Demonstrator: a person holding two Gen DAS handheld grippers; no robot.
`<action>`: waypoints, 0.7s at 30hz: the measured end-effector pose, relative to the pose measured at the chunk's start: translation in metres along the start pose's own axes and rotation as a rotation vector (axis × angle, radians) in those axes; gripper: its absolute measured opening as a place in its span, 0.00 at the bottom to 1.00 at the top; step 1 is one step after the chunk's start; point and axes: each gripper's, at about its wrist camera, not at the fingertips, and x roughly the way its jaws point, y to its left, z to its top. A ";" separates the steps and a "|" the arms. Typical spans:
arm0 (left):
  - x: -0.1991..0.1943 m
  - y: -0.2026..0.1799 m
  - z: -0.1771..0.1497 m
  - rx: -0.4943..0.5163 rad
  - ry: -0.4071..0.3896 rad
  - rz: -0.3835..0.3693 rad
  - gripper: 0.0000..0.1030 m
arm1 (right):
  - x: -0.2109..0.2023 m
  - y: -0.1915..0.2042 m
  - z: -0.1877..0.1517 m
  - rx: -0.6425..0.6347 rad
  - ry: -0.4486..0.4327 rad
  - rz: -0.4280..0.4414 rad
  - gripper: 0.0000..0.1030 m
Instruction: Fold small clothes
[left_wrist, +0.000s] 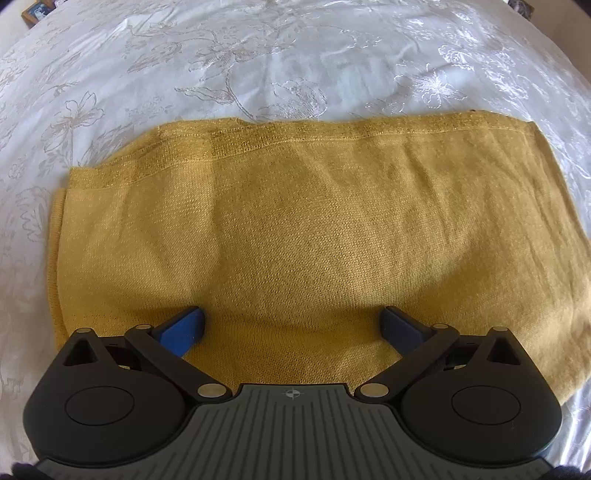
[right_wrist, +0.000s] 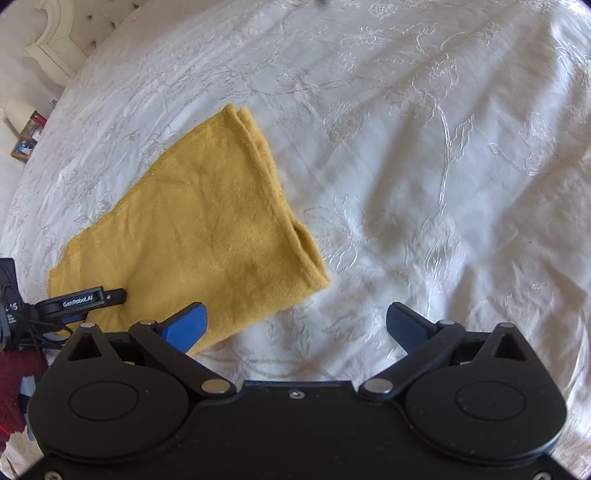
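While the folded mustard garment (left_wrist: 314, 229) lies flat on the bedspread (right_wrist: 424, 166), each hand-held gripper (left_wrist: 293, 325) (right_wrist: 297, 321) is spread wide.

White embroidered bedspread (right_wrist: 424, 166) (sunlit)

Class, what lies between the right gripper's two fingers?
Only bare white bedspread, in the right wrist view; the yellow cloth lies under the right gripper's left finger.

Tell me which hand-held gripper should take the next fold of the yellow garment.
Left, probably. The left hand-held gripper is open directly over the yellow garment; the right hand-held gripper is open mostly over bare bedspread beside it.
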 end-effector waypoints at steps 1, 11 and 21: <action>0.001 -0.002 0.000 0.006 -0.001 0.006 1.00 | 0.002 0.002 -0.001 -0.006 -0.003 0.006 1.00; 0.005 -0.009 0.014 0.007 0.065 0.029 1.00 | 0.039 -0.020 0.025 -0.007 0.021 0.212 1.00; 0.013 -0.012 0.025 -0.022 0.088 0.070 1.00 | 0.098 -0.036 0.087 -0.032 0.095 0.436 1.00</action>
